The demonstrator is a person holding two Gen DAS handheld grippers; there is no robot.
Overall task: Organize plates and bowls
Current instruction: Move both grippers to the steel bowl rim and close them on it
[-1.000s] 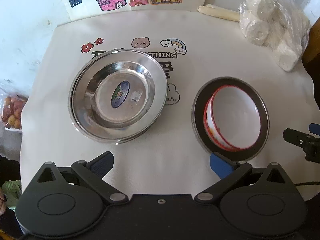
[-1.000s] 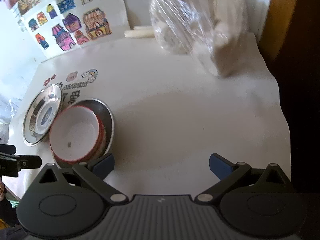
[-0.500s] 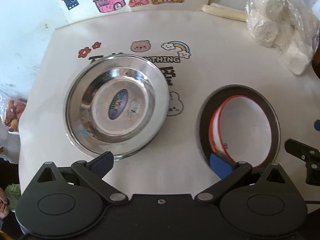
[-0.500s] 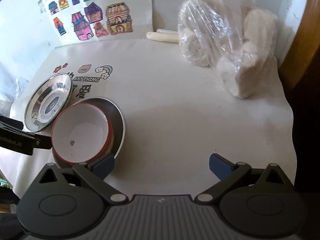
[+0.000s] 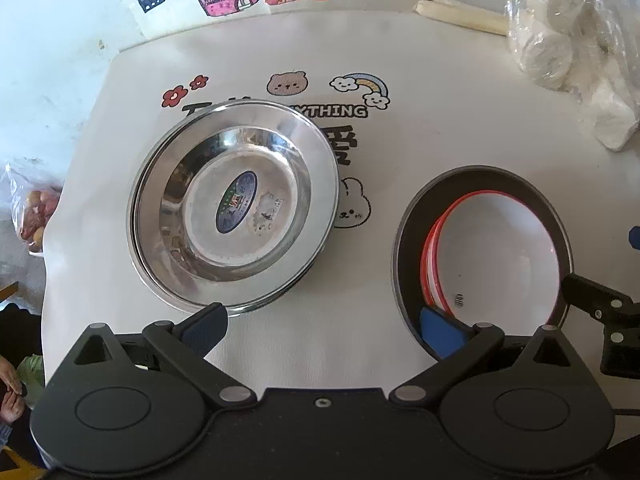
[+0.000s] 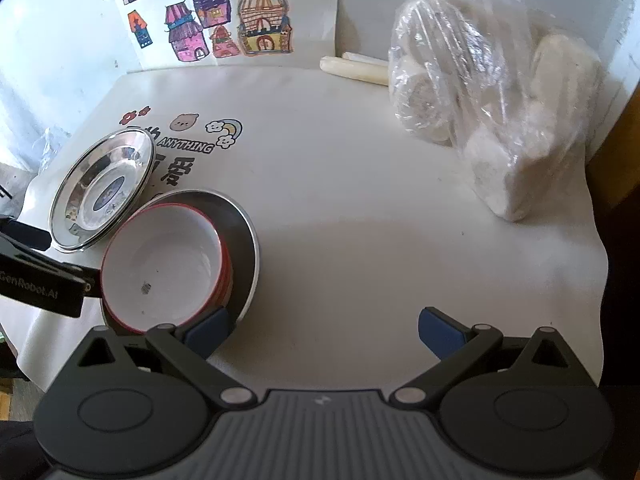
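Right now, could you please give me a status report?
Both claws open, empty. Red-rimmed bowls nested in dark plate; steel plates stacked alongside. Nothing blocking.

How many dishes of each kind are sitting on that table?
Shiny steel plates: at least 1; a second rim seems to show beneath, so possibly 2.
Dark-rimmed plate: 1.
Red-rimmed white bowls: a nested stack; several red rims show, exact number unclear.
Total: 3 separate kinds in 2 piles; a firm piece count cannot be read.

A clear bag of white rolls (image 6: 480, 112) sits on the printed cloth (image 6: 360, 184) — house drawings (image 6: 208, 20) behind.
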